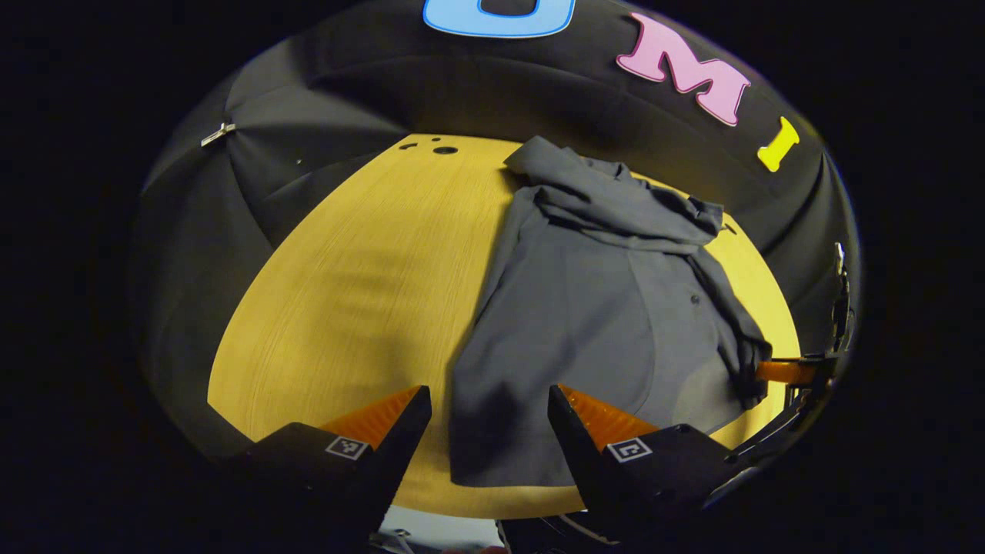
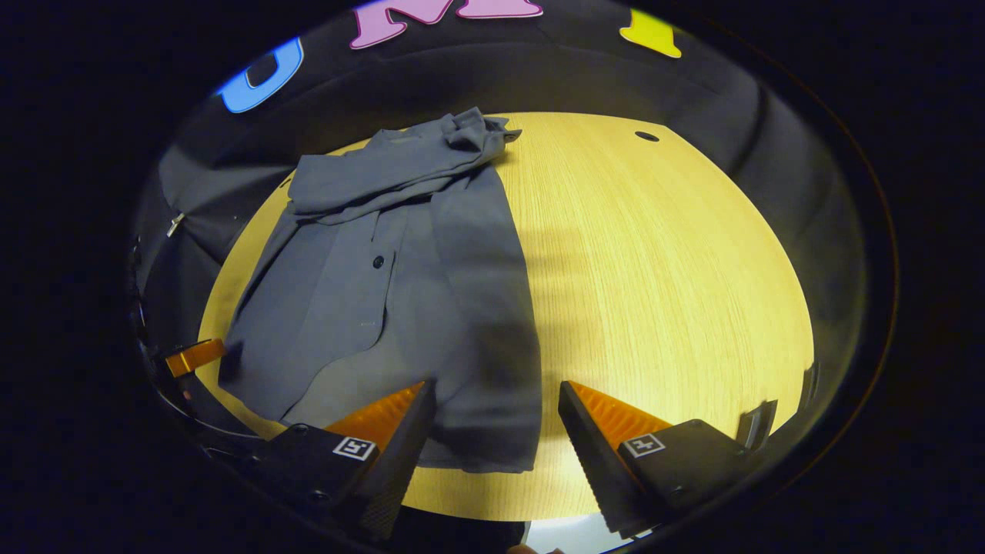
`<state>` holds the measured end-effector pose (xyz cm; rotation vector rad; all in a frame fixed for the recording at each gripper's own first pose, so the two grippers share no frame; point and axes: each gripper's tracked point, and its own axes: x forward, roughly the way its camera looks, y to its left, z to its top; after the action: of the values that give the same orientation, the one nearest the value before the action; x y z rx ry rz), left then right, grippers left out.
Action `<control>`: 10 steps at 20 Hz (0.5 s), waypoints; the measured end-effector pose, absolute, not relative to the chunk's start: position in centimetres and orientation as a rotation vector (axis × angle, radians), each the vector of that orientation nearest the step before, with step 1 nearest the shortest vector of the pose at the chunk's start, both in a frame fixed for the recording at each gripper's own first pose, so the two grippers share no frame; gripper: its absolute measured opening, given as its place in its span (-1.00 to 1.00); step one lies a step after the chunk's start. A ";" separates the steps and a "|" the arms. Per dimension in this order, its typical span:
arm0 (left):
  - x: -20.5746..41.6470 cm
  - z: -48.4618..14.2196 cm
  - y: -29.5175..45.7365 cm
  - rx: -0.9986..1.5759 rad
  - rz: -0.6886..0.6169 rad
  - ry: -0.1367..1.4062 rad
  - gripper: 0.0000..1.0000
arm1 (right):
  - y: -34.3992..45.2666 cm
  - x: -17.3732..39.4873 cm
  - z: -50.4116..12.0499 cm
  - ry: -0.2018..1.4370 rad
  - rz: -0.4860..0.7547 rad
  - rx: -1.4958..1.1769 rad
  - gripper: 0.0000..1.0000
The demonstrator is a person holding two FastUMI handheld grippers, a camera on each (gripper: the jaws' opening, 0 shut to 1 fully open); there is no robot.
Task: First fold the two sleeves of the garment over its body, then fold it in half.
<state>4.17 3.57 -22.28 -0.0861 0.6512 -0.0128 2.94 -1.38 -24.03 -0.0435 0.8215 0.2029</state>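
A grey buttoned shirt (image 1: 592, 308) lies flat on the yellow wooden table (image 1: 346, 292), collar end far from me. Both sleeves (image 1: 616, 208) are folded across its upper body in a bunched band. My left gripper (image 1: 486, 415) is open above the shirt's near hem, whose left corner lies between the fingers, untouched. In the right gripper view the shirt (image 2: 400, 292) fills the left half, sleeves (image 2: 400, 165) piled at the far end. My right gripper (image 2: 494, 408) is open over the hem's right corner. Each gripper shows at the other view's edge: right gripper (image 1: 785, 372), left gripper (image 2: 192, 356).
Bare tabletop (image 2: 662, 269) spreads to the right of the shirt in the right gripper view and to its left in the left gripper view. Small holes (image 1: 445, 150) sit near the table's far edge. Black cloth walls ring the table. The near table edge runs just under both grippers.
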 end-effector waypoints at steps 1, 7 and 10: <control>4.0 -22.9 3.6 -0.086 -0.014 0.660 0.92 | -1.3 2.9 -24.1 0.825 0.195 -0.029 0.99; 4.3 -24.8 3.6 -0.056 0.006 0.667 0.92 | -0.8 3.0 -25.7 0.837 0.167 -0.060 0.99; 4.0 -25.6 3.3 0.067 -0.001 0.688 0.93 | -0.5 3.2 -26.1 0.855 0.145 -0.074 0.99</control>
<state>3.98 3.25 -25.64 0.0672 0.6875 -0.0011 3.22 -0.53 -26.12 -0.0740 0.8550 0.1453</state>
